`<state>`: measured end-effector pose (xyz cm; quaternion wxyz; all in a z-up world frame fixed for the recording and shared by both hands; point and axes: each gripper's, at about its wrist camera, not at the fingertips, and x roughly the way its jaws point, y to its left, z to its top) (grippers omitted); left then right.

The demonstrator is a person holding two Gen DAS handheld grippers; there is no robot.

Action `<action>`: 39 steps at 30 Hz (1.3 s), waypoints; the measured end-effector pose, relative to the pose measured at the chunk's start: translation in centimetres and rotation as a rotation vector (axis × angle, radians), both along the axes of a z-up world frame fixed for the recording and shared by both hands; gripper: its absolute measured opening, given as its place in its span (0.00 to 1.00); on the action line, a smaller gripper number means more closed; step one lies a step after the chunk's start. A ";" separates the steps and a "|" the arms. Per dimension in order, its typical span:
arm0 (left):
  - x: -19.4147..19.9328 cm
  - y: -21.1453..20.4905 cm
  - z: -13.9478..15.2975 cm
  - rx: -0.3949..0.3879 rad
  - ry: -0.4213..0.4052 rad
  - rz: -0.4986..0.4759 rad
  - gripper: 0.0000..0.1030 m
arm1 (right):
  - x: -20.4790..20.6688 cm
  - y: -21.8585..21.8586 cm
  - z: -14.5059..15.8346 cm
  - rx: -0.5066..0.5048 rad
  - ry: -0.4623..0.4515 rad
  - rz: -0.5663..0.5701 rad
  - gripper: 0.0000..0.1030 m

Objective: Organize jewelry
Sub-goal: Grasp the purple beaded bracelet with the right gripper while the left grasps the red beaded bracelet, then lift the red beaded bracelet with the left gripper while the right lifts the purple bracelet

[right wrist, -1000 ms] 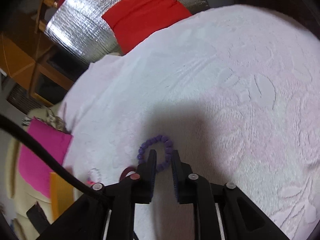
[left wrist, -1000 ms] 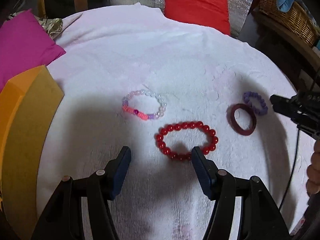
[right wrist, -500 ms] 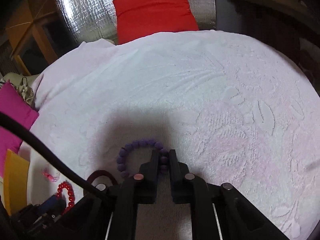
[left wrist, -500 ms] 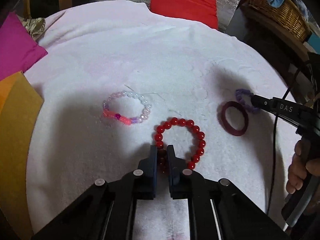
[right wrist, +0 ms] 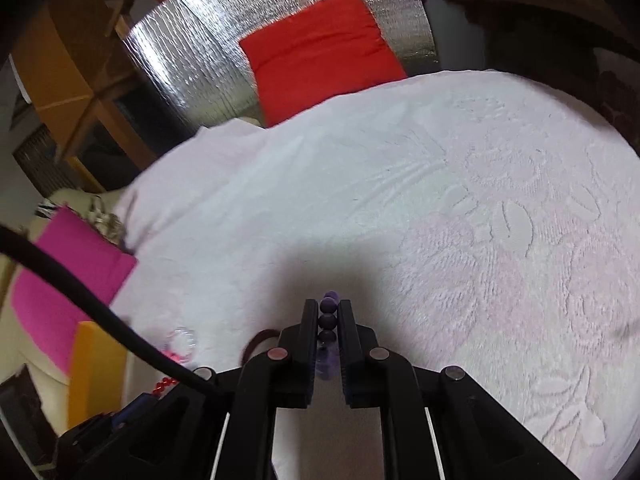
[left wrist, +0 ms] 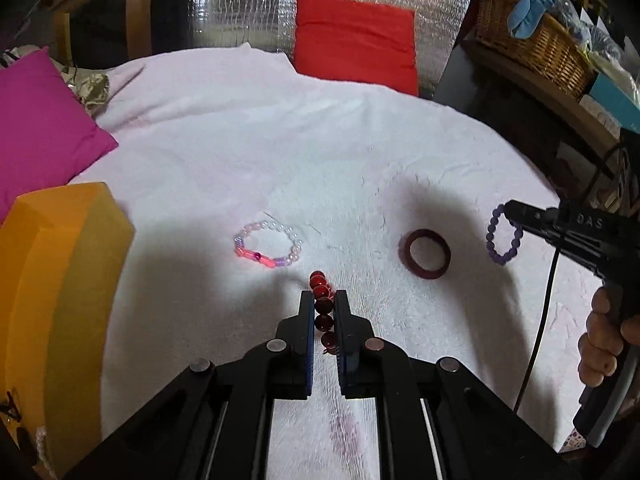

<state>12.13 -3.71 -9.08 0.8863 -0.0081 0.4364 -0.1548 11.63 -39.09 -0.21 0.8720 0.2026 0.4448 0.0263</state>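
- White embossed towelling cloth (left wrist: 248, 152), spread over a rounded surface, is recorded as the working ground; a red cushion (left wrist: 354, 36) against silver quilted foil is noted at the far edge, a magenta cushion (left wrist: 38, 128) at the left, a wicker basket (left wrist: 536, 46) on a shelf at the right.
- Orange foam block (left wrist: 60, 300): set at the left edge of the cloth, nearest to the left gripper; it is judged the likeliest place for the jewelry, though no holder is seen on it.
- Left gripper (left wrist: 324, 304): closed on the red round-bead bracelet (left wrist: 322, 300), which is pinched edge-on between the blue pads, its beads strung in a line along the fingers and hanging clear of the cloth.
- Right gripper (left wrist: 505, 213): closed on the purple round-bead bracelet (left wrist: 504, 236), which is seen from the left wrist view dangling as an open loop below the fingertips; in the right wrist view its beads are stacked between the pads.
- Person's hand (left wrist: 604, 340): wrapped on the right gripper's handle.
- Pale pearl and pink bead bracelet (left wrist: 268, 244): lying flat on the cloth, ahead and slightly left of the left gripper, between it and the block.
- Dark maroon solid bangle (left wrist: 427, 254): lying flat, ahead and right of the left gripper, just beside the hanging purple loop.
- Governing relation: the block lies to the left of both held bracelets, so the left hand is the nearer; the right would be carried across over both pieces lying on the cloth.
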 end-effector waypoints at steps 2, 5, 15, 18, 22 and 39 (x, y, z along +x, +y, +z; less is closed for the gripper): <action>0.0 0.2 0.5 -0.012 -0.010 0.003 0.09 | -0.6 0.3 0.6 0.036 -0.014 0.014 0.10; -0.8 0.8 1.3 -0.014 -0.027 0.012 0.09 | -1.4 0.8 1.4 0.076 -0.036 0.033 0.10; -1.5 2.8 2.3 0.010 -0.065 0.053 0.09 | -1.5 5.4 3.0 0.105 -0.085 0.109 0.10; -1.6 3.6 2.7 0.013 -0.078 0.068 0.09 | -1.5 6.9 3.1 0.103 -0.096 0.129 0.10; -1.7 4.3 3.0 0.014 -0.092 0.081 0.09 | -1.3 8.2 2.7 0.090 -0.091 0.151 0.10; -1.5 5.5 2.8 0.028 -0.093 0.110 0.09 | -1.1 11.5 0.6 0.053 -0.048 0.205 0.10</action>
